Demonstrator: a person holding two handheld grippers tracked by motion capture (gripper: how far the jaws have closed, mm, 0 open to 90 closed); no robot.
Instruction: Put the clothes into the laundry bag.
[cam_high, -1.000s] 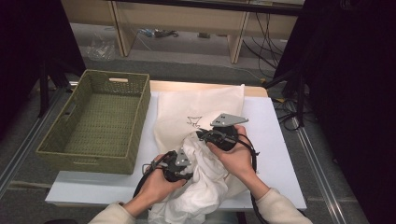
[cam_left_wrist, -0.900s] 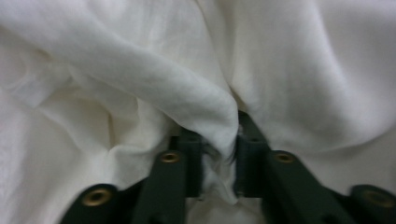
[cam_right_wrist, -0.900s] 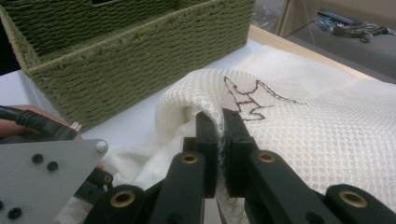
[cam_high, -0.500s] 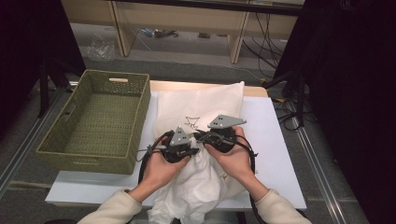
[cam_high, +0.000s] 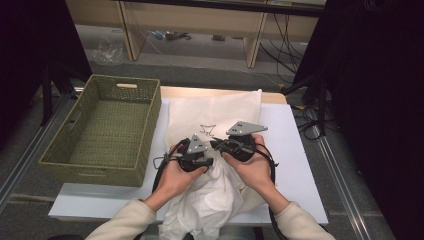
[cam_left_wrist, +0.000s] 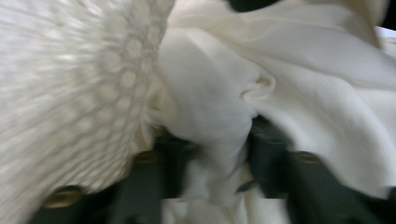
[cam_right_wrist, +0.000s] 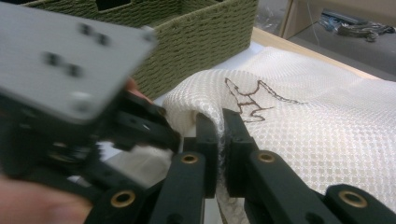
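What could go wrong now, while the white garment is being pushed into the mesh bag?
The left tongs have just been opening with the white garment between them, so it may slip out; much hangs off the table edge. The right tongs pinch just the rim of the mesh bag, which might pull free.

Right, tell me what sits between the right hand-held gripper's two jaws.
In the right gripper view, the right hand-held gripper pinches the rim of the white mesh bag between its jaws; nothing else lies there.
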